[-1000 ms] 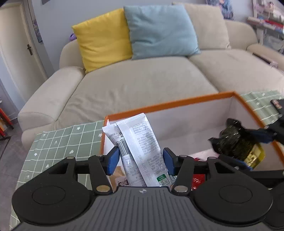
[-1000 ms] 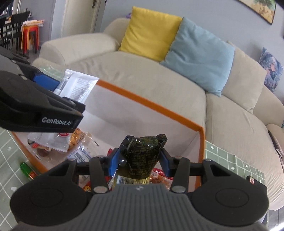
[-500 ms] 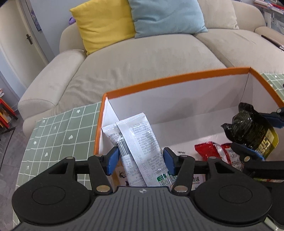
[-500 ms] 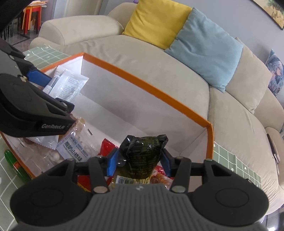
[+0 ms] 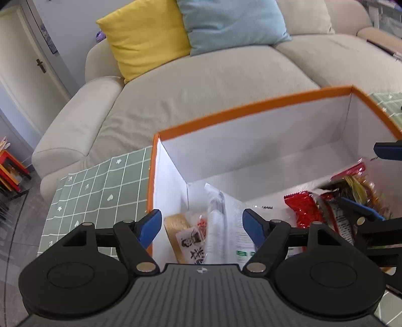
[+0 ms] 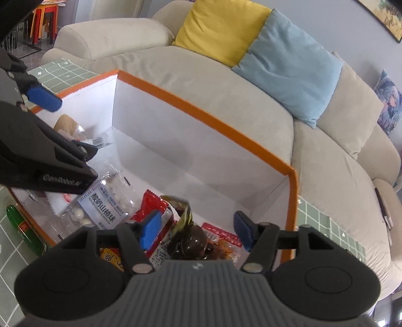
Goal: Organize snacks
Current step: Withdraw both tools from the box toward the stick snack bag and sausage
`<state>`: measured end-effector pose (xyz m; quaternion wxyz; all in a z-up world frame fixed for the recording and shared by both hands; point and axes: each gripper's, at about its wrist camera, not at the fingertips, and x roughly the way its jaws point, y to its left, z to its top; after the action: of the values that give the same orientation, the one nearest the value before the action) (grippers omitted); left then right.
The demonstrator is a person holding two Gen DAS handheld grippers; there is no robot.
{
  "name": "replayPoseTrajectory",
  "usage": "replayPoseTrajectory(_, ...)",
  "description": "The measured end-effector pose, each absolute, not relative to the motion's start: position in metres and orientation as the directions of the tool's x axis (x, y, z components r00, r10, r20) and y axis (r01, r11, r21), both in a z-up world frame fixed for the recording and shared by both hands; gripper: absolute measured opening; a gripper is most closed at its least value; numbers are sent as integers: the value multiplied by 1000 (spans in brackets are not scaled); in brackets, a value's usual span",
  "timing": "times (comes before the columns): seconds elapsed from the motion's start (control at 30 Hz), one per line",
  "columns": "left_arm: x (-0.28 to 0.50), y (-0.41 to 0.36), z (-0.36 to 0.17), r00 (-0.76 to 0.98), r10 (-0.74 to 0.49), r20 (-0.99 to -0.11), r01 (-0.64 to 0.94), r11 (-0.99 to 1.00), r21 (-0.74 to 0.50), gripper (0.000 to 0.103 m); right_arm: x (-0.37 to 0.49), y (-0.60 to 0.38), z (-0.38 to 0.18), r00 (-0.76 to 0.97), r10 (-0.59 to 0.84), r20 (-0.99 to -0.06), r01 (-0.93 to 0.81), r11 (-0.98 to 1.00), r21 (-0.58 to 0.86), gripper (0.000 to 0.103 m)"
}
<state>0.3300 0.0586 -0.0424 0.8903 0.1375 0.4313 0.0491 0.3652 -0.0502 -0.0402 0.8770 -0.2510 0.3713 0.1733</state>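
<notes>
An orange-rimmed white box (image 5: 251, 105) (image 6: 201, 108) holds several snack packs. My left gripper (image 5: 202, 226) is open above the box's left end, over two white packets (image 5: 223, 221) that lie loose inside beside a tan pack (image 5: 181, 231). My right gripper (image 6: 194, 229) is open over the right end, above a dark green-and-gold pack (image 6: 187, 239) lying among red packs (image 6: 150, 206). The dark pack also shows in the left wrist view (image 5: 351, 191). A clear bag of white balls (image 6: 100, 208) lies mid-box.
The box stands on a green checked tablecloth (image 5: 95, 191). A green bottle (image 6: 22, 229) lies outside the box's near edge. A beige sofa (image 5: 213, 75) with a yellow cushion (image 5: 145, 37) and a blue cushion (image 5: 231, 22) stands behind.
Both grippers have opened. The white packets have dropped from the left gripper into the box. The dark pack has dropped from the right gripper onto the red packs.
</notes>
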Motion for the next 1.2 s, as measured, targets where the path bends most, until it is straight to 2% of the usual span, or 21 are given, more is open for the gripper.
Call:
replayPoseTrajectory(0.33, 290, 69, 6, 755, 156, -637, -40, 980, 193, 90, 332, -58, -11, 740, 167, -651, -450, 843, -295, 66)
replayPoseTrajectory(0.47, 266, 69, 22, 798, 158, -582, -65, 982, 177, 90, 314, -66, 1, 764, 198, -614, -425, 871, -247, 72)
replayPoseTrajectory(0.7, 218, 62, 35, 847, 150, -509, -86, 985, 148, 90, 271, -75, 12, 807, 224, -546, -406, 882, -240, 72)
replayPoseTrajectory(1.0, 171, 67, 25, 837, 125, -532, -87, 991, 97, 90, 210, -97, 20, 833, 251, -493, -373, 913, -165, 72)
replayPoseTrajectory(1.2, 148, 76, 4, 803, 76, -591, -85, 996, 13, 90, 183, -109, 8, 820, 245, -517, -339, 936, -93, 72)
